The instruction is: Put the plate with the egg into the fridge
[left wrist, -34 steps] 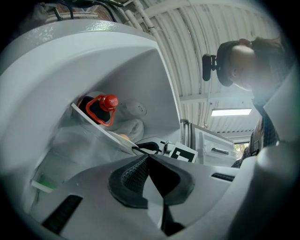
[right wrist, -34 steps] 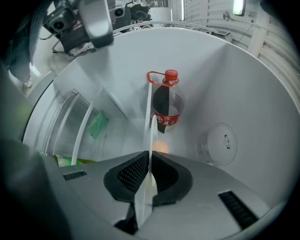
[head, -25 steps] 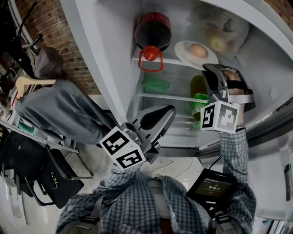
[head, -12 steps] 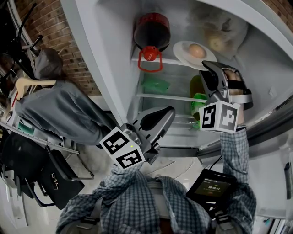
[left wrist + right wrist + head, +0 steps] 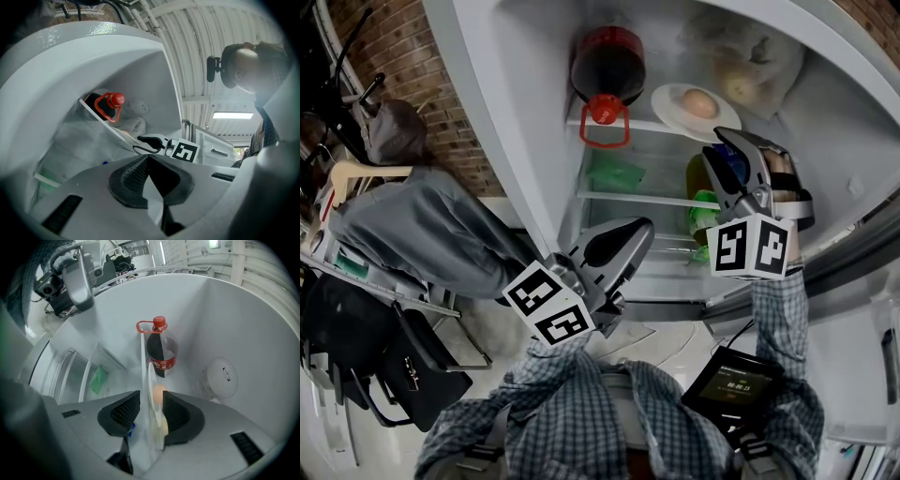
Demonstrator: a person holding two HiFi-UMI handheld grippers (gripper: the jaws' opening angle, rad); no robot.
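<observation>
Plate (image 5: 670, 101) w/ egg (image 5: 700, 103) lies flat, face up, at shelf (image 5: 642, 126) front edge; my R gripper (image 5: 151, 401) jaws just parted wide round its rim, L gripper (image 5: 148, 158) closed, empty.

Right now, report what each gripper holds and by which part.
Nothing is held. The right gripper has just opened its jaws; the rim of the plate stands between them, no longer pressed. The left gripper is shut and empty.

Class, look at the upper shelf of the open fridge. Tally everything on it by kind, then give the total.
Bottle: 1
Plate: 1
Egg: 1
Bag: 1
Total: 4
</observation>
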